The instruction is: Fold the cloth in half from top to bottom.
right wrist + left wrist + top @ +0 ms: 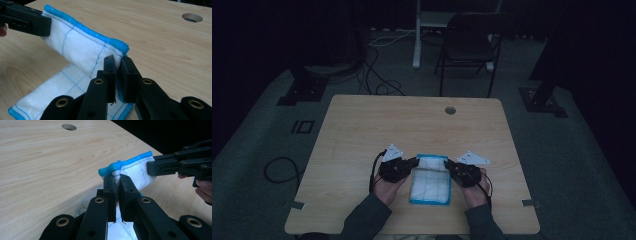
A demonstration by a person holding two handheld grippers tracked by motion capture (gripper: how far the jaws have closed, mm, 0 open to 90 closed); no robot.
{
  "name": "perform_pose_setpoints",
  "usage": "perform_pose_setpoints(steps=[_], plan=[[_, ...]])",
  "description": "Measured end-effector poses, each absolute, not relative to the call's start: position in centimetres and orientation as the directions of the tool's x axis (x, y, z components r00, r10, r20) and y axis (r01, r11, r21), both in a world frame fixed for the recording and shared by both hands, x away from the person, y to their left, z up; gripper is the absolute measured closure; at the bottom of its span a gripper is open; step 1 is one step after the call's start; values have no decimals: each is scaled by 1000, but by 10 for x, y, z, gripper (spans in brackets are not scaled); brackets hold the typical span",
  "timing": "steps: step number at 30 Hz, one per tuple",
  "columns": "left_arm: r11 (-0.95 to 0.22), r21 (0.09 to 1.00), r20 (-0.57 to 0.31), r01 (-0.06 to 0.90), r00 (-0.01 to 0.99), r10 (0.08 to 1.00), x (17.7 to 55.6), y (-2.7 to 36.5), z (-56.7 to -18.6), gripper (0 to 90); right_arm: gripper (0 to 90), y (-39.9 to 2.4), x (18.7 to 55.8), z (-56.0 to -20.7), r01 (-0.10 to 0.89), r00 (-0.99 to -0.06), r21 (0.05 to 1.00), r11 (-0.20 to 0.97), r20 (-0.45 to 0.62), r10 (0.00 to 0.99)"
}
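Both grippers are pinching the far corners of a white quilted cloth with blue piped edging point(430, 179), lying at six o'clock on the light wooden worktop point(362, 130): left gripper point(115, 183) and right gripper point(118, 65) are showing jaws clamped on a raised hem, which the dim high view is flattening.

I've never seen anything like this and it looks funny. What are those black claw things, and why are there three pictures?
A person sits at a wooden table and holds a black pincher tool in each hand. The left gripper and the right gripper each pinch one far corner of a white cloth with a blue edge, lifting that end a little. One picture is from a camera high above. The other two come from small cameras riding on the tools, so you look along their jaws. There the left gripper and the right gripper are both shut on the cloth. The table also has a round hole.
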State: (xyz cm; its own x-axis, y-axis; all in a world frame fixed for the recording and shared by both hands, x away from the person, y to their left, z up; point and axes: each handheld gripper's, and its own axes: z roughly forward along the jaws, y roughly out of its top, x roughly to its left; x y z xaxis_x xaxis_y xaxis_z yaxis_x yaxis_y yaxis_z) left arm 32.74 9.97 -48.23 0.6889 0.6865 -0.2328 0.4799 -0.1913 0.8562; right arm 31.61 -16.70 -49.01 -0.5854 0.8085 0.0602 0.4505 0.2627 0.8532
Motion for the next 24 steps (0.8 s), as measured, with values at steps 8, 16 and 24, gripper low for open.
perform_pose_setpoints(steps=[8, 16, 24], plan=[[-180, 863, -237, 472, 693, 681, 322, 101, -478, 855, 846, -168, 312, -483, 426, -592, 866, 262, 48, 804], [-180, 863, -241, 472, 697, 675, 314, 103, -480, 854, 845, -169, 301, -486, 425, -597, 869, 254, 58, 800], [-170, 851, -268, 497, 689, 674, 306, 106, -489, 854, 845, -168, 293, -494, 438, -609, 861, 259, 72, 790]])
